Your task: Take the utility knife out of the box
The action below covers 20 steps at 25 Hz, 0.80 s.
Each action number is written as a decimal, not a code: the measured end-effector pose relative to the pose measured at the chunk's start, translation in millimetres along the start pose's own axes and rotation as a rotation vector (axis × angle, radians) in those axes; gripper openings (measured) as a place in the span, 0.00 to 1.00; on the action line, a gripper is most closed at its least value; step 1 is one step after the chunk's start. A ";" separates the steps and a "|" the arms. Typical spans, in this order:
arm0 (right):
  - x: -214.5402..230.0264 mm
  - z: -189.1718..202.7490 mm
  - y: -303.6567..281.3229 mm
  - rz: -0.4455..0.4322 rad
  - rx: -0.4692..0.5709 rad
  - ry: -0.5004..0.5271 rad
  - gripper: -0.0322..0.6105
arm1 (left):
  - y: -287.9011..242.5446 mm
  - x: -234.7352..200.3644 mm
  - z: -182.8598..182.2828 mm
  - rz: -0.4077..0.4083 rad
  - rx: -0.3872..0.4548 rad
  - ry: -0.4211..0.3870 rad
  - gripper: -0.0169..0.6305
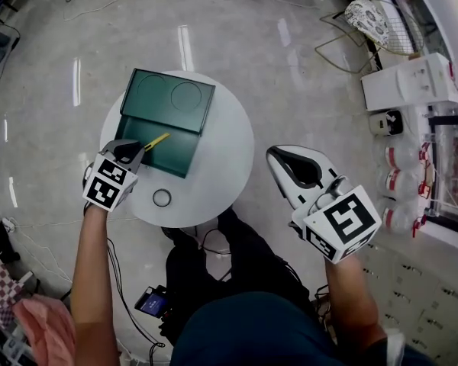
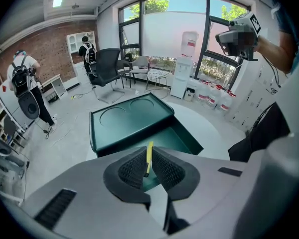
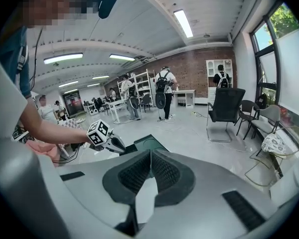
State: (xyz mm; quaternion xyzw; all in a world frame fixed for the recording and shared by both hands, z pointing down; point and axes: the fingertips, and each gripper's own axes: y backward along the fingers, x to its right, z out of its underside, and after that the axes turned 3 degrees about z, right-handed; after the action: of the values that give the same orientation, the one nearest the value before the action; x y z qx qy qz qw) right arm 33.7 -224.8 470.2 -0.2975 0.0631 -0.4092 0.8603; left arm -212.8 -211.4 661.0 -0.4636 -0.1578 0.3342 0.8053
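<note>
The utility knife (image 1: 157, 140) is thin and yellow. It lies flat and slanted on the floor of the open green box (image 1: 170, 157), near the box's left side. The box sits on a round white table (image 1: 225, 147), and its lid (image 1: 168, 97) is tipped back behind it. A small ring (image 1: 162, 197) lies on the table just in front of the box. The left gripper (image 1: 134, 151) hangs over the front left corner of the box, and its tip is close to the near end of the knife. Its jaws are almost together, and the knife shows as a yellow strip through the thin slit between them. I think it is not gripped yet. The right gripper (image 1: 275, 155) is off to the right, past the table edge, with its jaws pressed together on nothing. The knife looks light and stiff. Its plastic body may be a bit slippery, and it may hide a sharp blade. I would open the jaws and pinch it across the middle of the yellow handle. Because it lies so flat, the jaws must go low, right down by the box floor.
</note>
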 end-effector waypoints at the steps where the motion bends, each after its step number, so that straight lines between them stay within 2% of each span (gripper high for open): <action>1: 2.5 3.6 -0.9 0.000 -0.005 -0.004 0.11 | -6.5 -0.8 1.8 0.004 -0.010 0.000 0.06; 7: 14.6 21.0 -10.0 0.004 -0.031 -0.025 0.11 | -41.7 -10.3 14.6 0.018 -0.067 -0.001 0.07; 15: 27.8 38.3 -23.3 0.012 -0.055 -0.045 0.11 | -80.9 -15.3 27.3 0.064 -0.124 -0.011 0.19; 20: 35.7 47.0 -29.1 0.013 -0.071 -0.058 0.11 | -101.9 -15.1 34.6 0.077 -0.211 -0.087 0.26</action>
State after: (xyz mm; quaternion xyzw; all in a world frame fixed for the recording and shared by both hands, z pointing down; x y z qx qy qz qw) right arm 54.4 -243.9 529.6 -0.3390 0.0545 -0.3924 0.8533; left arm -203.3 -234.9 766.7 -0.5366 -0.2087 0.3663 0.7310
